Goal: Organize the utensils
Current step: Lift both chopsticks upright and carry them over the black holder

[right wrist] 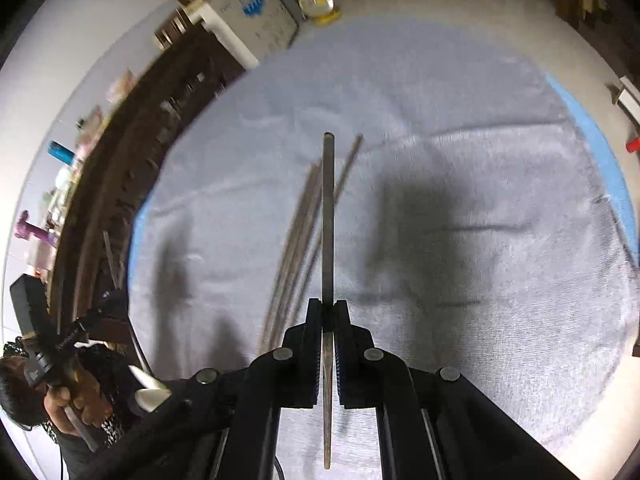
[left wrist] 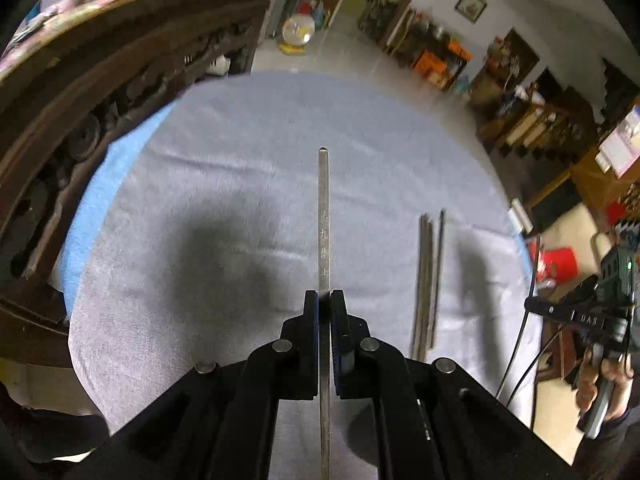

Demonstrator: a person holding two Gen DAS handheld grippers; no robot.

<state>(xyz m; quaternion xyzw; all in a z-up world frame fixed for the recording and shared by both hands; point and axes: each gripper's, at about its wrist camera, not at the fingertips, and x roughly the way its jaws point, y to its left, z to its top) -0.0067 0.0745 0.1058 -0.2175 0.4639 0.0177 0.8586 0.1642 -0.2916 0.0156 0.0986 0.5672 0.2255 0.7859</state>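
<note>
Firstly, we list the round desk (left wrist: 240, 184), draped in a pale grey cloth (right wrist: 460, 120) with a blue layer showing at its rim. Next, we note the left gripper (left wrist: 324, 300), its jaws clamped on a flat metal chopstick (left wrist: 323, 216) with engraved characters, which juts forward above the cloth. Likewise we note the right gripper (right wrist: 328, 308), jaws clamped on a second, darker chopstick (right wrist: 328, 216), also held clear of the cloth. Lastly, we record a small bundle of loose chopsticks (left wrist: 428, 276) lying side by side on the cloth, to the right of the left gripper and just left of the right gripper's chopstick in its own view.
</note>
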